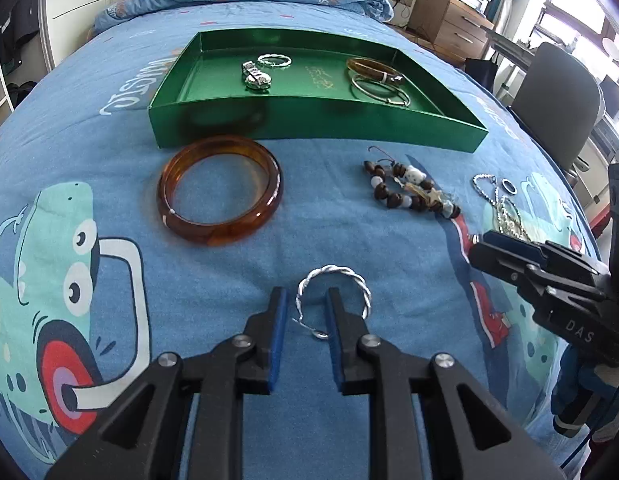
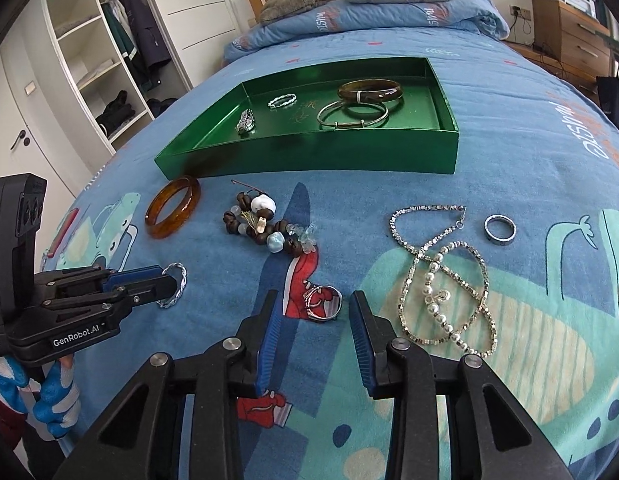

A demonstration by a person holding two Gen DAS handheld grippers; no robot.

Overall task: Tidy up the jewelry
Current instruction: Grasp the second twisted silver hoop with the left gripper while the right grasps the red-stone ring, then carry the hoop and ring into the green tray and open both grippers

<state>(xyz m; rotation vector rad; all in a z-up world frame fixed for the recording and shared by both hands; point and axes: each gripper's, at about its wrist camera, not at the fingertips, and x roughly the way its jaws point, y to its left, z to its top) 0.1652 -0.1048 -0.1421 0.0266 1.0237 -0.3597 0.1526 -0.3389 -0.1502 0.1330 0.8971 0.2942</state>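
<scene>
Right gripper (image 2: 311, 304) hanging spread around silver ring (image 2: 323, 303) | green tray (image 2: 309, 156) lying beyond | chain necklace (image 2: 441, 276) beside ring

Bedroom lying in daylight

A blue cartoon-print bed (image 2: 509, 200) is filling the room; an open white wardrobe (image 2: 89, 60) is standing to its left, a wooden dresser (image 1: 449, 20) and dark chair (image 1: 557, 100) to its right beneath bright windows (image 1: 569, 0).

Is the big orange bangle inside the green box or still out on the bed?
Out. The orange bangle lies flat on the blue bedspread, just in front of the green box's near wall, with no gripper touching it.
</scene>
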